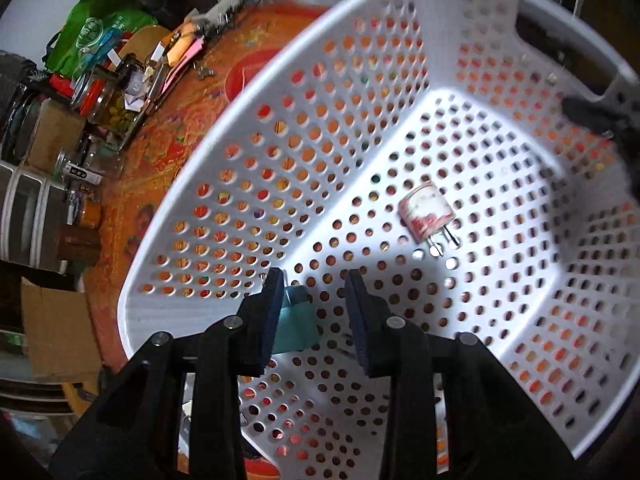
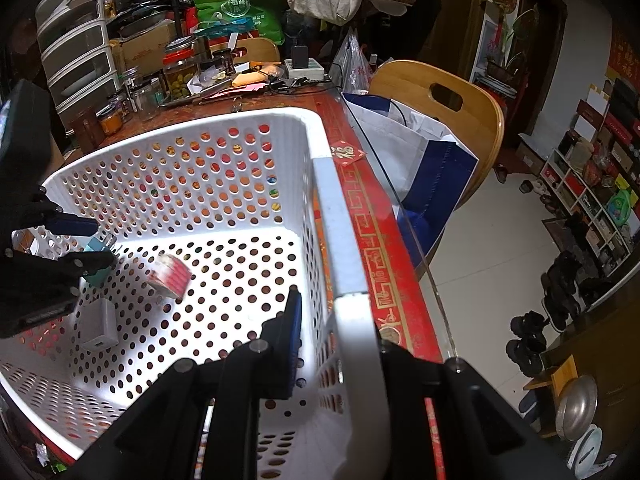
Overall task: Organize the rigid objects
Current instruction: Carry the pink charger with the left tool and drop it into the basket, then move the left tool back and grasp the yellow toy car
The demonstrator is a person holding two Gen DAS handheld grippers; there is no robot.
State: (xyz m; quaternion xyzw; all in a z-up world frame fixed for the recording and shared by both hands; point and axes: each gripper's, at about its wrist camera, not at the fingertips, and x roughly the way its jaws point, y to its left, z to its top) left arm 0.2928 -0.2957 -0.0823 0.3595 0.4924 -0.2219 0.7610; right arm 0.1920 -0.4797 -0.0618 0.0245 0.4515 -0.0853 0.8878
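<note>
A white perforated basket [image 1: 248, 128] stands on the red patterned table and also shows in the right wrist view [image 2: 320, 184]. My left gripper [image 1: 314, 284] is open inside it, with a teal charger [image 1: 296, 324] lying beside its left finger; the same gripper [image 2: 90, 240] and charger [image 2: 96, 246] show in the right wrist view. A red-and-white plug adapter [image 1: 426, 210] lies on the basket floor [image 2: 170, 274]. A white charger block [image 2: 98, 326] lies near it. My right gripper [image 2: 340, 304] straddles the basket's right rim, its right finger hidden behind the rim.
Jars [image 2: 180, 74], drawers [image 2: 76, 44], a green bag [image 2: 240, 8] and papers crowd the table's far side. A wooden chair [image 2: 444, 120] with a blue-and-white bag [image 2: 420, 152] stands to the right of the table. Shoes and shelves line the floor beyond.
</note>
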